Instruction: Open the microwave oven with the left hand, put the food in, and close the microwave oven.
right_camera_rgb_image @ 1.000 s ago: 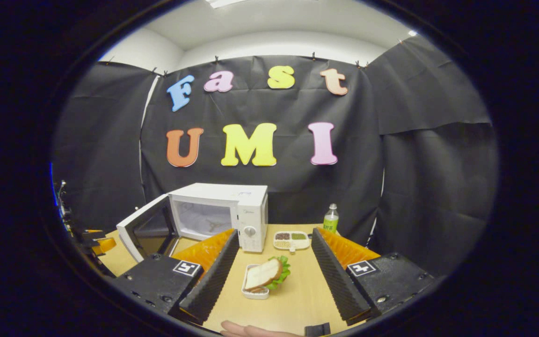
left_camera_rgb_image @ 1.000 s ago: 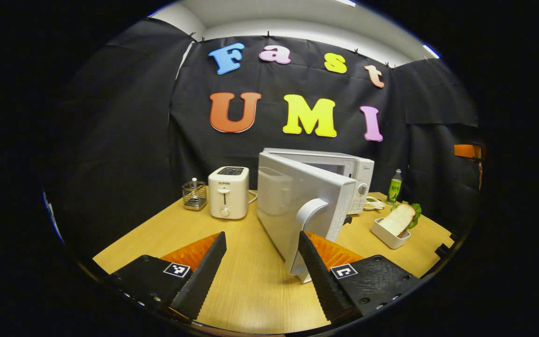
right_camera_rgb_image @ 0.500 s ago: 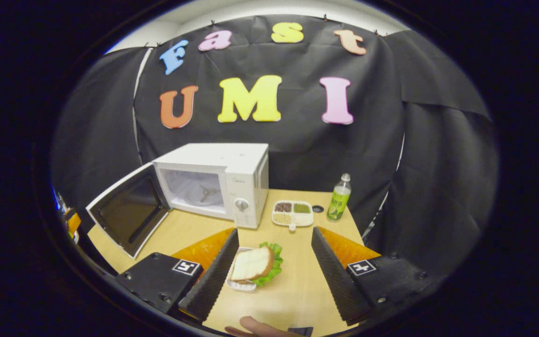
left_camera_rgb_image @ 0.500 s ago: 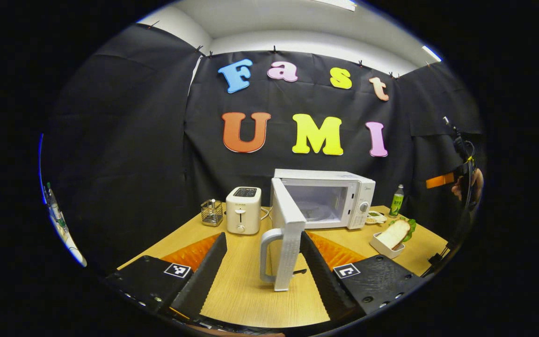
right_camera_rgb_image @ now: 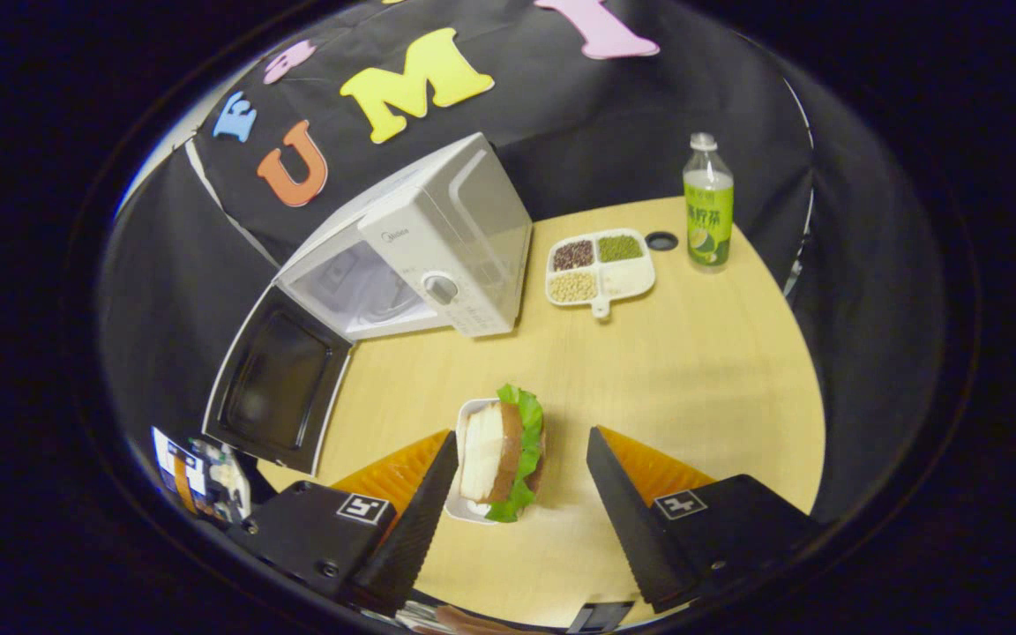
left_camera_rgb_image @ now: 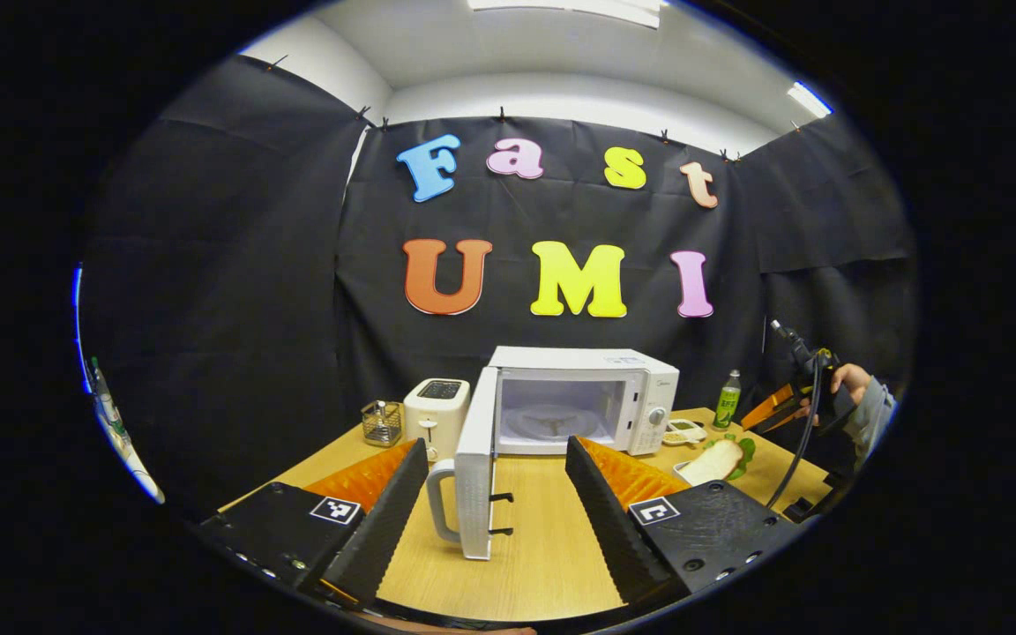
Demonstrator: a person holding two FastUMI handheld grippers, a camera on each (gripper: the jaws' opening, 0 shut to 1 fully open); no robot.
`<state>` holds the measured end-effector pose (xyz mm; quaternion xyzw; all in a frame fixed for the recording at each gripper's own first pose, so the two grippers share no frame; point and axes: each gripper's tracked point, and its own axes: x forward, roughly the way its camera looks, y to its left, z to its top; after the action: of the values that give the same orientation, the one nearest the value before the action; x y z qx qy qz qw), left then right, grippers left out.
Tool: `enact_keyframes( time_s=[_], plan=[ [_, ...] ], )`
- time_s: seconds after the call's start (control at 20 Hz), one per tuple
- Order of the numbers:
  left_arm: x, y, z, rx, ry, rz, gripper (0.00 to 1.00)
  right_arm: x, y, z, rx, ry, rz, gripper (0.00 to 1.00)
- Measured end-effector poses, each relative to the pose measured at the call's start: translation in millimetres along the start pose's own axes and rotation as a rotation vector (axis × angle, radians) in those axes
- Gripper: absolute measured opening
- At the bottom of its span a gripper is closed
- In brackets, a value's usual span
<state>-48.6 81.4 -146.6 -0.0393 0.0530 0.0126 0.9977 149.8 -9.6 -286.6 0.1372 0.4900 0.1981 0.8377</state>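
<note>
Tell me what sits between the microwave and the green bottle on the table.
In the right gripper view, a white divided dish of beans and grains lies on the table between the microwave and the green bottle, touching neither.

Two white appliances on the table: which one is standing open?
The microwave: its door is swung wide, showing the cavity. The toaster to its left is smaller, with slots on top.

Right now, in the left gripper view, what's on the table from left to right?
Wire basket → toaster → microwave door → microwave → divided dish → green bottle.
</note>
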Motion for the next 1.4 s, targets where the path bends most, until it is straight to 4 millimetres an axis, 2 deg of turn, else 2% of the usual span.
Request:
enact_keyframes(
  time_s=[0.05,0.1,0.15,0.2,0.25,0.35,0.4,0.45,0.5,0.55,0.6,0.65,0.7,0.95,1.0,1.05,1.2,1.25,1.4],
  plan=[
    [-0.6,-1.8,-0.1,0.000,0.006,-0.001,0.95,7.6,-0.8,-2.8,0.022,0.040,0.030,0.93],
    [0.8,-0.6,-0.6,0.010,0.005,0.008,0.94,12.3,0.2,-8.4,0.034,0.090,0.062,0.92],
    [-0.1,0.8,1.8,0.023,-0.001,0.019,0.94,16.8,3.2,-14.4,0.045,0.140,0.097,0.81],
    [-1.1,-0.8,3.0,0.034,-0.008,0.023,0.94,21.0,5.1,-19.1,0.059,0.184,0.119,0.79],
    [-1.0,-2.6,3.7,0.037,-0.009,0.019,0.94,23.9,4.1,-26.5,0.072,0.237,0.124,0.89],
    [0.6,-5.3,1.1,0.039,-0.003,0.017,0.94,27.3,8.9,-33.8,0.127,0.277,0.142,0.81],
    [-0.8,-6.1,0.9,0.041,0.000,0.016,0.94,27.8,4.4,-37.9,0.153,0.289,0.121,0.47],
    [-0.2,-6.9,0.6,0.044,0.002,0.017,0.94,26.8,5.5,-33.9,0.190,0.278,0.111,0.32],
    [-1.4,-6.6,-0.3,0.046,0.005,0.015,0.94,21.7,7.3,-36.1,0.189,0.274,0.098,0.27],
    [-1.7,-6.5,-0.6,0.049,0.003,0.014,0.94,17.3,10.8,-37.3,0.169,0.264,0.087,0.24],
    [-4.4,-5.8,0.9,0.052,-0.001,0.013,0.94,6.2,16.9,-38.9,0.136,0.250,0.076,0.31],
    [-7.2,-5.8,1.7,0.055,-0.006,0.011,0.94,-3.1,22.3,-38.7,0.101,0.229,0.060,0.31],
    [-9.8,-6.0,1.6,0.057,-0.009,0.006,0.94,-12.6,26.9,-38.5,0.066,0.208,0.041,0.22],
    [-27.0,-11.1,1.5,0.042,-0.025,-0.043,0.94,-49.8,61.3,-38.6,-0.123,0.105,-0.050,0.22],
    [-29.6,-8.8,1.9,0.046,-0.030,-0.042,0.94,-55.3,69.1,-38.7,-0.164,0.077,-0.076,0.23],
    [-30.5,-6.8,1.8,0.049,-0.036,-0.042,0.94,-59.7,76.8,-37.5,-0.222,0.047,-0.106,0.29],
    [-35.3,-6.6,-1.8,0.035,-0.040,-0.051,0.94,-62.2,100.9,-41.4,-0.366,-0.016,-0.195,0.27],
    [-35.3,-5.9,-2.8,0.029,-0.039,-0.055,0.94,-60.2,110.4,-41.4,-0.398,-0.033,-0.215,0.19],
    [-35.4,0.7,-4.0,0.017,-0.051,-0.055,0.94,-46.5,137.4,-38.6,-0.482,-0.096,-0.262,0.19]
  ],
)
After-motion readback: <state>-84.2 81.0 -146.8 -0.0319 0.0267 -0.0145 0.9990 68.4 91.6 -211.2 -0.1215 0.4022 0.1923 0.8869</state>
